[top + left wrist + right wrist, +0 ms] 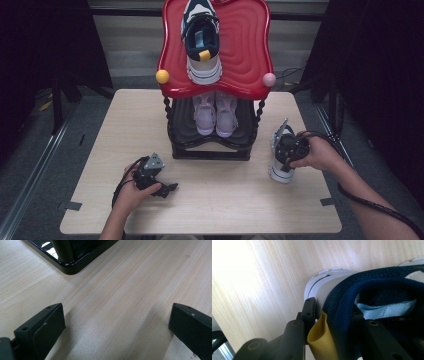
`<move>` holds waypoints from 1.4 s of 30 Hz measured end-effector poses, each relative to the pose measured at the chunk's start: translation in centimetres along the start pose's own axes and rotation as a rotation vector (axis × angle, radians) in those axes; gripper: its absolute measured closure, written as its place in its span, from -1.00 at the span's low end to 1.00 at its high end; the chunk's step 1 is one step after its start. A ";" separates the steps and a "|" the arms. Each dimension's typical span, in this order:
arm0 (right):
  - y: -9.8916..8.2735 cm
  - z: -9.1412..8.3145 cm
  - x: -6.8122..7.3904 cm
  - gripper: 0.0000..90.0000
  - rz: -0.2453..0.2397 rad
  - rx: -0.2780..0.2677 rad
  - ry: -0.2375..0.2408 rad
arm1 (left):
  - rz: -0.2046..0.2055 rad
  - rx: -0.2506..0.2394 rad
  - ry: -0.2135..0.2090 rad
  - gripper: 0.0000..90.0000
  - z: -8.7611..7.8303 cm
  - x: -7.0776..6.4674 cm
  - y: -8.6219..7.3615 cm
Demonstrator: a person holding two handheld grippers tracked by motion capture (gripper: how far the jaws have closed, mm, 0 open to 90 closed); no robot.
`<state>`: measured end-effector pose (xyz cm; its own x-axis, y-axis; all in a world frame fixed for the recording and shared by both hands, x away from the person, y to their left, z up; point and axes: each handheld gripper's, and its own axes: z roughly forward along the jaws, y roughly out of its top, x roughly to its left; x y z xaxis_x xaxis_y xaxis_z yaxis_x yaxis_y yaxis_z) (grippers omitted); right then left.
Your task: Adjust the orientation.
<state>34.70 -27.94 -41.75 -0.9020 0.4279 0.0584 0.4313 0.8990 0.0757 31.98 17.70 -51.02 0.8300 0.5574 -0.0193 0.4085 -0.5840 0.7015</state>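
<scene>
In the high view, a wooden table (210, 200) is seen with a two-tier rack (212, 145) at its 12 o'clock edge; one navy-and-white shoe (202, 42) lies on the red top tray (245, 45) and a pale pair (215, 114) sits on the lower shelf. At about 4 o'clock from the rack, a second navy shoe (281, 159) stands on the table, clasped at its heel by the right gripper (289, 150). The left gripper (167, 189) is rested on the table at 7 o'clock. In the left gripper view, the jaws are spread wide over bare wood, the rack's black base (72, 263) at 11 o'clock. In the right gripper view, the jaws are clamped on the shoe's (372, 290) navy collar beside a yellow tab (320, 340).
</scene>
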 end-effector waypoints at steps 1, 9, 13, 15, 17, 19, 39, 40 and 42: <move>0.0 0.0 0.0 0.51 -0.003 -0.001 0.000 | 0.000 0.000 0.000 -1.00 0.0 0.0 0.0; -0.1 -0.3 0.4 0.55 -0.014 0.015 0.017 | 0.000 0.000 -0.001 -1.00 0.0 0.0 0.0; -0.3 -0.8 0.7 0.55 -0.004 0.017 0.018 | -0.006 -0.002 -0.006 -1.00 0.0 0.0 0.0; -0.4 -1.1 0.7 0.55 -0.024 0.007 0.025 | -0.004 -0.002 -0.003 -1.00 0.0 0.0 0.0; -0.4 -1.4 0.9 0.55 -0.017 0.007 0.015 | -0.006 -0.002 -0.006 -1.00 0.0 0.0 0.0; -0.4 -1.7 1.0 0.55 -0.042 0.006 0.011 | -0.004 -0.002 -0.003 -1.00 0.0 0.0 0.0; 0.3 -0.1 2.9 0.54 -0.080 -0.007 0.044 | 0.004 0.004 -0.004 -1.00 0.0 0.0 0.0; 0.3 -0.1 2.9 0.53 -0.080 -0.008 0.039 | 0.004 0.004 -0.004 -1.00 0.0 0.0 0.0; 0.3 -0.2 2.9 0.53 -0.064 -0.006 0.043 | 0.004 0.003 -0.004 -1.00 0.0 0.0 0.0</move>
<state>32.21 -26.45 -41.40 -0.9261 0.3647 0.0963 0.3729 0.9238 0.0870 32.00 17.71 -51.02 0.8328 0.5532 -0.0192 0.4068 -0.5881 0.6991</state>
